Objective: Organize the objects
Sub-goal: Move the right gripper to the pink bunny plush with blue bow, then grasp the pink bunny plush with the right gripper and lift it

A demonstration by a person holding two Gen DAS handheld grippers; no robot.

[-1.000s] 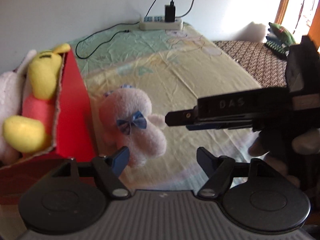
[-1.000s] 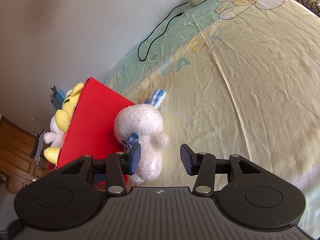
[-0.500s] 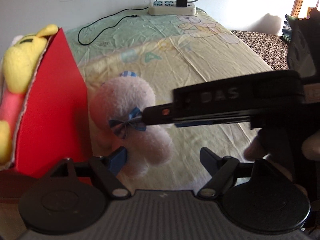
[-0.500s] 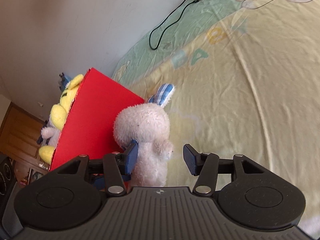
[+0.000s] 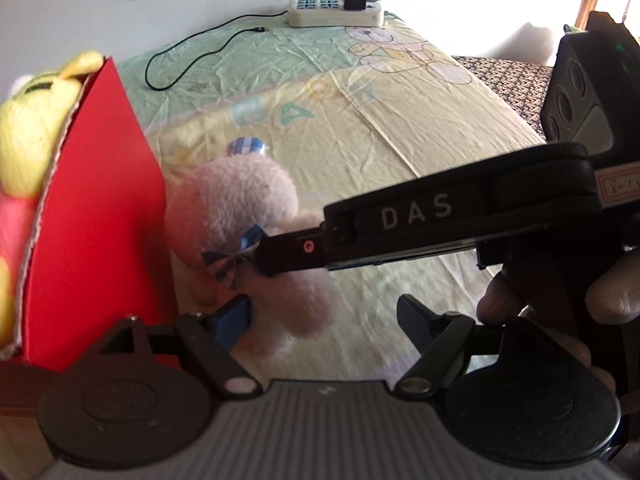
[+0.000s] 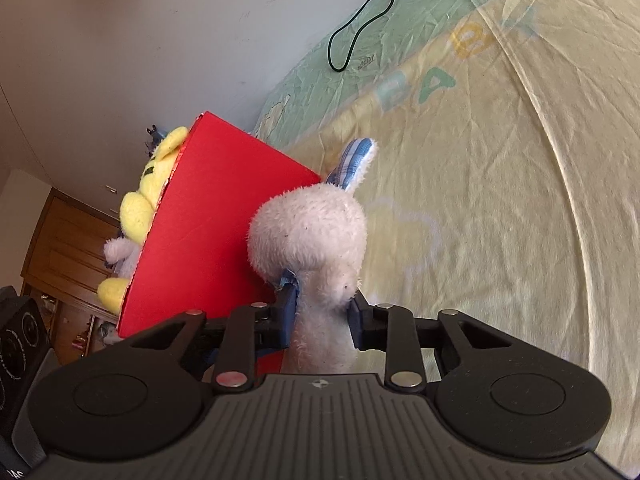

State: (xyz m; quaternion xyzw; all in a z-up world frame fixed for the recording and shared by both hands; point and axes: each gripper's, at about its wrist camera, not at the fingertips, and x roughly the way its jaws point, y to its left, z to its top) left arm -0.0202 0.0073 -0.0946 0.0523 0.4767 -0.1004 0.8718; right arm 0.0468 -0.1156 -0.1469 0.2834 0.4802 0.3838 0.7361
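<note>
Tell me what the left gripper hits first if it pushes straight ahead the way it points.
Probably the pink plush bunny just ahead of the left gripper, or the right gripper clamped on it; depth is unclear.

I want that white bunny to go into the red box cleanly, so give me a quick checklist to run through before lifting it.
1. Right gripper closed on the white bunny: ok; its fingers have just closed and squeeze the body below the head.
2. Left gripper clear of the bunny: ok, open, though one finger sits close.
3. Red box upright beside the bunny: ok.
4. Room left in the box: cannot tell; a yellow plush already sits inside.
5. Black cable away from the bunny: ok.
</note>
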